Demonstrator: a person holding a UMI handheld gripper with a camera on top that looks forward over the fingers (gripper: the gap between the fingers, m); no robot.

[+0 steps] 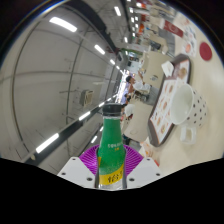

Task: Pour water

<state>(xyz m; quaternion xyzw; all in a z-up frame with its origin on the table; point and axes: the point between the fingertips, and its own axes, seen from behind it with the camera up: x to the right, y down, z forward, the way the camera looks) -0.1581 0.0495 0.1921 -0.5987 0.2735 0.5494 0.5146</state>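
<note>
A green plastic bottle (112,150) with a white cap and a yellow label band stands between my gripper's (112,163) purple pads, which bow around its body on both sides. The gripper is shut on the bottle and holds it aloft. The whole view is rolled hard to one side, so the bottle is tilted with the gripper. A white cup (181,105) with red dots stands on a pale table (160,85) beyond the bottle.
Ceiling strip lights (62,23) fill the side opposite the table. A second red and white cup (206,50) and a person in dark clothes (127,88) show farther off, behind the table.
</note>
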